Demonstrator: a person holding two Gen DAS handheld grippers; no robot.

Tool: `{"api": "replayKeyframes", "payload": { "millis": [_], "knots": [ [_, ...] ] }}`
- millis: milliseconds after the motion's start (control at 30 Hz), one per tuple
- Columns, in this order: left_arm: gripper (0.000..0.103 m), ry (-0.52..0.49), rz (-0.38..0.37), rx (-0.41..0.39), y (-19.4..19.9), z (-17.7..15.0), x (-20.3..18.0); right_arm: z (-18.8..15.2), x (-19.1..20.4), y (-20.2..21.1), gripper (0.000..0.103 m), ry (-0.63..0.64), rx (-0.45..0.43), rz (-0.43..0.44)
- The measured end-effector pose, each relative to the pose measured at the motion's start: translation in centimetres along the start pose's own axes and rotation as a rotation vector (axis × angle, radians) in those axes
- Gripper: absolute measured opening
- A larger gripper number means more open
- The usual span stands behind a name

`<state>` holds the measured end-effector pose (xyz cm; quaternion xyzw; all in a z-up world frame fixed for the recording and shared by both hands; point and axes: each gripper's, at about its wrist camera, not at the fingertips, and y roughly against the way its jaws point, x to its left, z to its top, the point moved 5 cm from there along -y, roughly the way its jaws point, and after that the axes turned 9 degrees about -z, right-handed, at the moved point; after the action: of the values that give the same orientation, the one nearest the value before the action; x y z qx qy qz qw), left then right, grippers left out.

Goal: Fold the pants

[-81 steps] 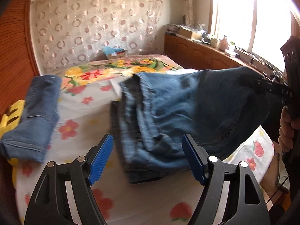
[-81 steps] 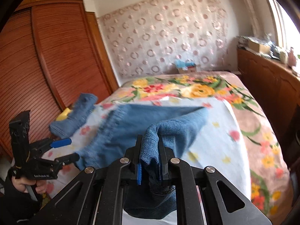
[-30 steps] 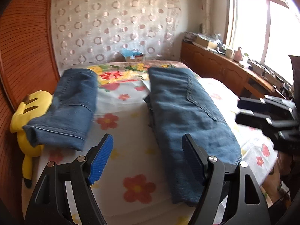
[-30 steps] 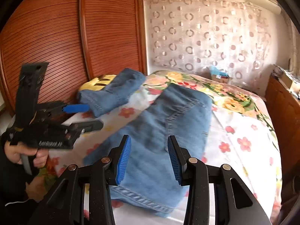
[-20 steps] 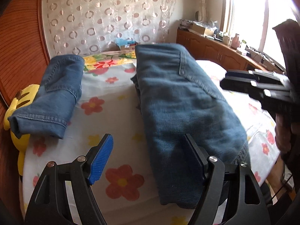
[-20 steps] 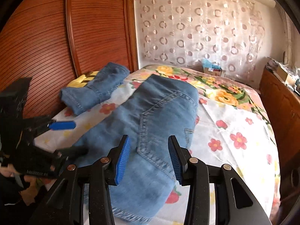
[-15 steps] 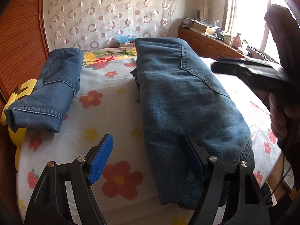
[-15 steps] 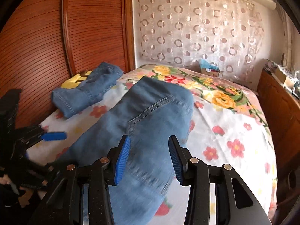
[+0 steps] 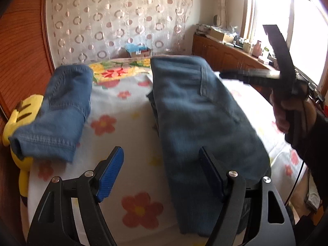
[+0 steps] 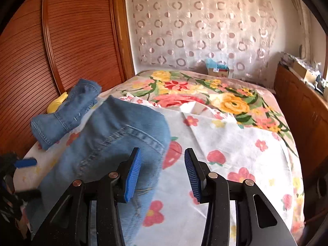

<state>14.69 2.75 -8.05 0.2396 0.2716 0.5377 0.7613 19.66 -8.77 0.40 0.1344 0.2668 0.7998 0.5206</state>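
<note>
**Folded jeans lie on the bed, both grippers empty**

The folded jeans [image 9: 196, 110] lie lengthwise on the flowered bed [image 9: 123, 127]. The left gripper [image 9: 162, 174] hovers at their near end, jaws wide apart and holding nothing. The right gripper [image 10: 163, 174] has its jaws apart and empty over the sheet, with the jeans at its 9 o'clock. A second folded pair [image 9: 59, 110] lies at 10 o'clock, against a yellow plush toy [image 9: 18, 119].

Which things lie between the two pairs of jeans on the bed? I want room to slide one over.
Only bare flowered sheet separates the small folded jeans from the long jeans, shown in the left wrist view.
</note>
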Motion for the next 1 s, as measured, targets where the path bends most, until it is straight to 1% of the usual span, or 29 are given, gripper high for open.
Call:
{"api": "replayKeyframes", "payload": {
  "millis": [133, 367, 400, 467, 533, 667, 767, 867, 933, 1000],
  "knots": [
    [0.077, -0.023, 0.003, -0.004, -1.1, 2.6, 0.2, 0.4, 0.3, -1.6, 0.045, 0.022, 0.027, 0.031],
    [0.077, -0.05, -0.008, 0.004, -3.9, 6.7, 0.2, 1.8, 0.4, -4.4, 0.046, 0.047, 0.045, 0.096],
    [0.077, -0.055, -0.008, 0.007, -4.5, 7.4, 0.2, 2.0, 0.3, -4.9, 0.047, 0.055, 0.051, 0.1],
    [0.077, -0.057, -0.013, 0.013, -5.4, 8.2, 0.3, 2.1, -0.1, -6.2, 0.054, 0.068, 0.069, 0.089],
    [0.076, -0.059, -0.013, 0.022, -6.6, 9.0, 0.5, 2.2, -0.4, -7.1, 0.057, 0.059, 0.083, 0.098],
    [0.077, -0.056, -0.012, 0.053, -9.0, 9.4, 1.2, 2.1, -0.7, -8.6, 0.065, 0.028, 0.105, 0.11],
    [0.077, -0.045, -0.006, 0.081, -10.7, 9.4, 2.0, 2.0, -1.3, -9.3, 0.068, 0.004, 0.107, 0.127],
    [0.076, -0.03, -0.006, 0.109, -12.2, 8.9, 2.6, 2.0, -1.6, -9.9, 0.069, -0.004, 0.115, 0.135],
    [0.077, -0.014, -0.027, 0.114, -12.9, 8.7, 3.0, 1.9, -1.6, -10.1, 0.069, -0.009, 0.118, 0.135],
    [0.08, -0.006, -0.039, 0.11, -13.1, 8.6, 3.0, 2.0, -1.8, -10.3, 0.069, -0.022, 0.124, 0.143]
  ]
}}
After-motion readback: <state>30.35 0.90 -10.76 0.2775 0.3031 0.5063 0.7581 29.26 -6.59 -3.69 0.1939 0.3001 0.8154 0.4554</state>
